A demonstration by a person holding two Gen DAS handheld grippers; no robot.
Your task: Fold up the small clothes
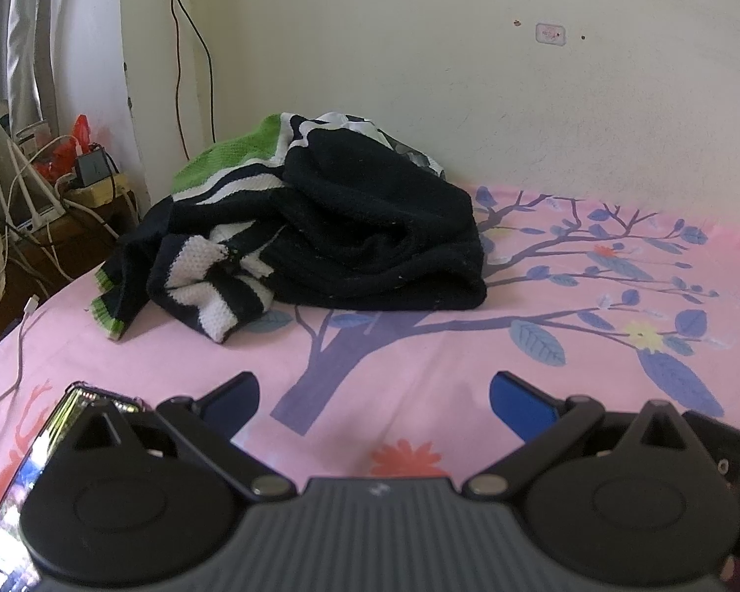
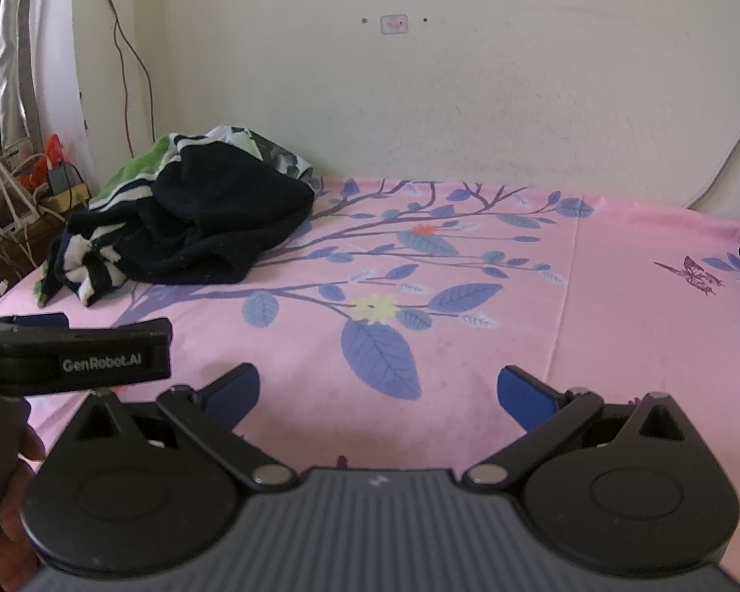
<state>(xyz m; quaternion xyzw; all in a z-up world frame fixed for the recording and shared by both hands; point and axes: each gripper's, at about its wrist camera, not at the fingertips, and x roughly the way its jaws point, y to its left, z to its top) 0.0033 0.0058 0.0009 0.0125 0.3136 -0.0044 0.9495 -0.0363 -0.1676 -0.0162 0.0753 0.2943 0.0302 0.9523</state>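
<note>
From the left wrist view, my left tool [image 1: 374, 397] sits low over the bed [image 1: 444, 345] with its blue fingers spread wide and nothing between them. I read that as readiness: jaws held apart so I can take a hem as soon as I reach one. The pile of clothes [image 1: 320, 227] lies ahead, well apart from the fingertips, bunched at the far left corner of the bed against the wall [image 1: 419, 49]. It is a crumpled heap, mostly a dark knit with white stripes and green trim, and a patterned piece peeks out behind it; I cannot tell how many garments are there. A white cable [image 1: 22, 345] trails over the bed's left edge, near my line of approach, so I judge it a snag risk.

From the right wrist view, my right tool [image 2: 377, 392] is likewise spread and empty, hovering over open pink sheet. That bare stretch looks like the sensible folding area. The pile [image 2: 192, 217] sits far left. The left rig's body [image 2: 74, 357] shows beside me, so both are side by side.
</note>
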